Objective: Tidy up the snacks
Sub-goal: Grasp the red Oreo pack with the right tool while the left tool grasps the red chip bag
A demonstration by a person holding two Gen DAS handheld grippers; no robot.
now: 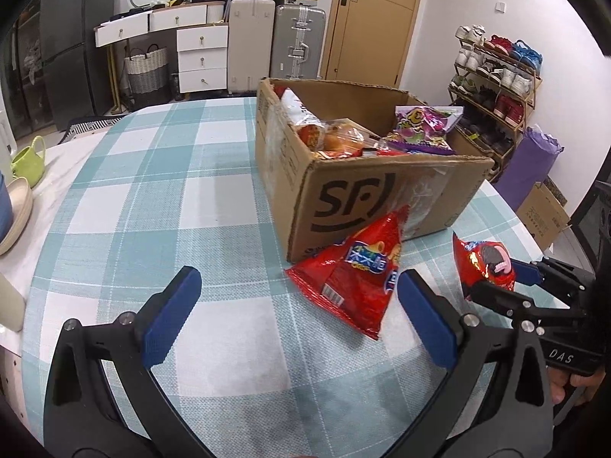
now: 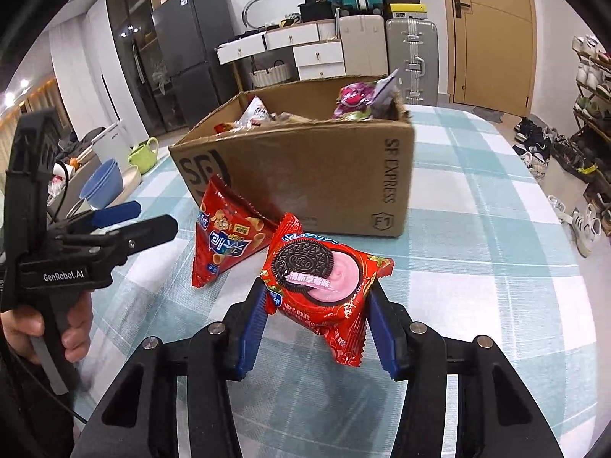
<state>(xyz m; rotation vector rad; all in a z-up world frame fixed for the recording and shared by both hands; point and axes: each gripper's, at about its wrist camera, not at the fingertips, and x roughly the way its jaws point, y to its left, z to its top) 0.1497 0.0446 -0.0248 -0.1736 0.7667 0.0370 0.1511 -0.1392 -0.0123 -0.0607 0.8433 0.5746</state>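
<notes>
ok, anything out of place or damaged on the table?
One stray: a red chip bag lies outside the cardboard box, tilted against its front wall, while the other snacks are inside. The box's top rim looks rough and torn. The right tool holds an Oreo pack; the left tool is open.

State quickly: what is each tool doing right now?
Left tool: open, empty.
Right tool: closed on the Oreo packet.
</notes>
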